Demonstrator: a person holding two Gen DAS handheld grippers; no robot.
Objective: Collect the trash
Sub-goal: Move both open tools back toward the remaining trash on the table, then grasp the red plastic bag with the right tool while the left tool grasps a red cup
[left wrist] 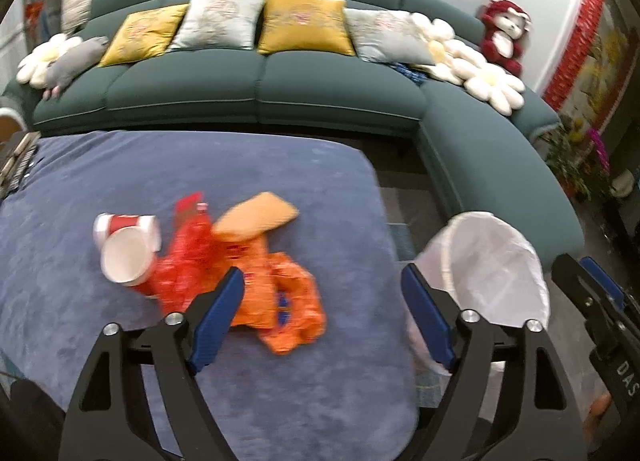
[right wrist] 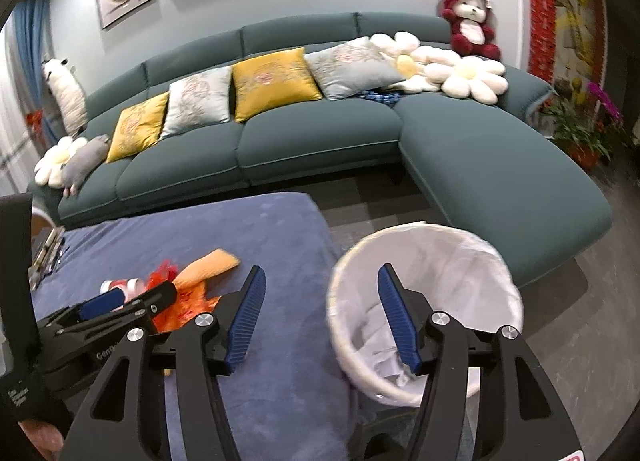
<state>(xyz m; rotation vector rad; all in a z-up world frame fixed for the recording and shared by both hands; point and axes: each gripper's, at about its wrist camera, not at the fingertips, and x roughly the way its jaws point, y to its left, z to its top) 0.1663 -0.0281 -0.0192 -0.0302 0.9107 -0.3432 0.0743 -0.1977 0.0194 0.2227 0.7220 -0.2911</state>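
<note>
Trash pile sits mid tabletop (left wrist: 120, 341), blue plush cover. Far left: red-and-white paper cups (left wrist: 126, 249), lying on their sides, open mouth toward 6 o'clock. Next, crinkled red wrapper (left wrist: 186, 261), long axis 12 to 6; tan flat pouch (left wrist: 256, 215) at its 1 o'clock; orange wrapper (left wrist: 288, 301) crumpled. Left gripper (left wrist: 322, 305) fingers spread, holding nothing. White-lined bin (right wrist: 460, 261) right of tabletop. Right gripper (right wrist: 322, 319) fingers released, empty. Writing unreadable
</note>
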